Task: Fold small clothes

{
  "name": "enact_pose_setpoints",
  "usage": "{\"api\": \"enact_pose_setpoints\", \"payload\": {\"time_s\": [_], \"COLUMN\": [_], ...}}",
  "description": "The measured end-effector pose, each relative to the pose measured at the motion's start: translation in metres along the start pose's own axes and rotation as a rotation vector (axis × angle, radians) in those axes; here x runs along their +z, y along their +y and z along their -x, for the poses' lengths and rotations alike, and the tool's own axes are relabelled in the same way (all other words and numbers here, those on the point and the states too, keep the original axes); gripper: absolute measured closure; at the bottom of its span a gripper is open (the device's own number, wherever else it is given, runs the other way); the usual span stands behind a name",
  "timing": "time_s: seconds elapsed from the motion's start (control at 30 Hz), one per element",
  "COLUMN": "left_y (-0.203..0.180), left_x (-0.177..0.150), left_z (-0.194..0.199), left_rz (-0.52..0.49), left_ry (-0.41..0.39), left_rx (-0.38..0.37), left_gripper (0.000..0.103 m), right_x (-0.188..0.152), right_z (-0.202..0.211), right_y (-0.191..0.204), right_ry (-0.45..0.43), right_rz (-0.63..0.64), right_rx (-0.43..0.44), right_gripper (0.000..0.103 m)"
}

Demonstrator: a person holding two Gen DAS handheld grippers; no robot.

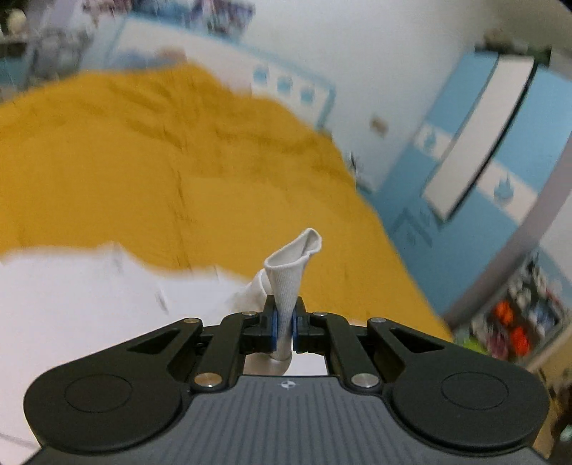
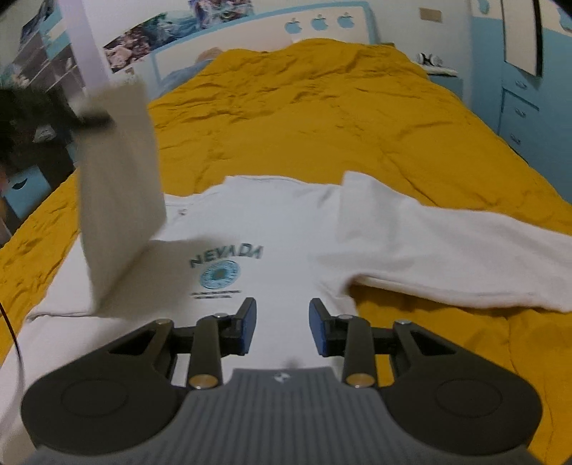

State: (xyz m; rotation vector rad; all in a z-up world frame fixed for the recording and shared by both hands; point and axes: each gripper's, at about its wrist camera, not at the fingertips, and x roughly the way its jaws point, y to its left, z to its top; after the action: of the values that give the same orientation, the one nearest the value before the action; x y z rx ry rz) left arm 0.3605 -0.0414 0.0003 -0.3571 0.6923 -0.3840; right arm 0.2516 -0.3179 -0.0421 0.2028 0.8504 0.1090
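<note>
I count one white sweatshirt (image 2: 271, 229) laid flat on one mustard-yellow bedspread (image 2: 321, 107), with two sleeves: one sleeve (image 2: 447, 246) spread out to the right, the other sleeve (image 2: 118, 200) lifted at the left. From my station I see two grippers: the left gripper (image 1: 284, 327) pinching one ribbed cuff (image 1: 291, 279), the right gripper (image 2: 282, 331) holding nothing. One printed word with one round emblem (image 2: 218, 273) marks the chest. Three apple shapes (image 2: 320, 23) decorate the headboard.
</note>
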Motion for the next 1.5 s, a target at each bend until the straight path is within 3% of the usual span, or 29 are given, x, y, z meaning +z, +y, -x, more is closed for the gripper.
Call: {"api": "enact_pose_setpoints", "payload": {"time_s": [0.13,0.2,0.23,0.27,0.43,0.53,0.67,0.83,0.9,1.0,1.07,1.13,1.2,1.27,1.43,1.5], "left_y": [0.000,0.001,0.001,0.004,0.033,0.048,0.102,0.183,0.210,0.253,0.275,0.288,0.291,0.292,0.279,0.275], "left_x": [-0.036,-0.046,-0.047,-0.046,-0.031,-0.022,-0.010,0.008,0.011,0.018,0.018,0.014,0.009,0.008,0.011,0.015], "left_z": [-0.045,-0.051,-0.054,-0.050,0.000,0.024,0.047,0.063,0.063,0.054,0.043,0.031,0.017,0.009,0.036,0.043], "left_rz": [-0.003,-0.020,-0.026,-0.028,-0.097,-0.108,-0.118,-0.008,0.048,0.183,0.270,0.321,0.343,0.340,0.285,0.259], "left_ry": [0.181,0.234,0.249,0.245,0.144,0.098,0.041,-0.008,-0.028,-0.028,-0.016,-0.012,-0.015,-0.026,-0.146,-0.172], "left_rx": [-0.026,-0.042,-0.046,-0.053,-0.039,-0.007,0.160,0.346,0.385,0.401,0.357,0.289,0.248,0.266,0.247,0.279], "left_gripper": [0.090,0.079,0.065,0.058,0.044,0.043,0.042,0.042,0.042,0.042,0.042,0.042,0.059,0.097,0.099,0.099], "right_x": [-0.004,-0.004,-0.005,-0.004,0.002,0.009,0.021,0.037,0.041,0.046,0.048,0.049,0.049,0.047,0.054,0.061], "right_z": [-0.008,-0.012,-0.014,-0.016,-0.025,-0.035,-0.051,-0.088,-0.105,-0.124,-0.132,-0.136,-0.137,-0.136,-0.115,-0.108], "right_y": [-0.012,-0.016,-0.018,-0.020,-0.021,-0.019,-0.013,-0.008,-0.007,-0.007,-0.008,-0.005,-0.003,0.000,0.009,0.010], "right_ry": [0.017,0.023,0.024,0.026,0.022,0.028,0.046,0.094,0.111,0.120,0.116,0.106,0.093,0.070,-0.016,-0.050], "right_rz": [-0.025,-0.033,-0.037,-0.042,-0.083,-0.121,-0.162,-0.181,-0.181,-0.184,-0.184,-0.173,-0.153,-0.116,-0.040,-0.031], "right_rx": [-0.011,-0.016,-0.017,-0.017,0.017,0.042,0.059,0.037,0.014,-0.014,-0.024,-0.025,-0.025,-0.046,-0.044,-0.027], "right_gripper": [0.074,0.074,0.073,0.073,0.073,0.072,0.068,0.068,0.069,0.070,0.074,0.081,0.093,0.099,0.102,0.102]}}
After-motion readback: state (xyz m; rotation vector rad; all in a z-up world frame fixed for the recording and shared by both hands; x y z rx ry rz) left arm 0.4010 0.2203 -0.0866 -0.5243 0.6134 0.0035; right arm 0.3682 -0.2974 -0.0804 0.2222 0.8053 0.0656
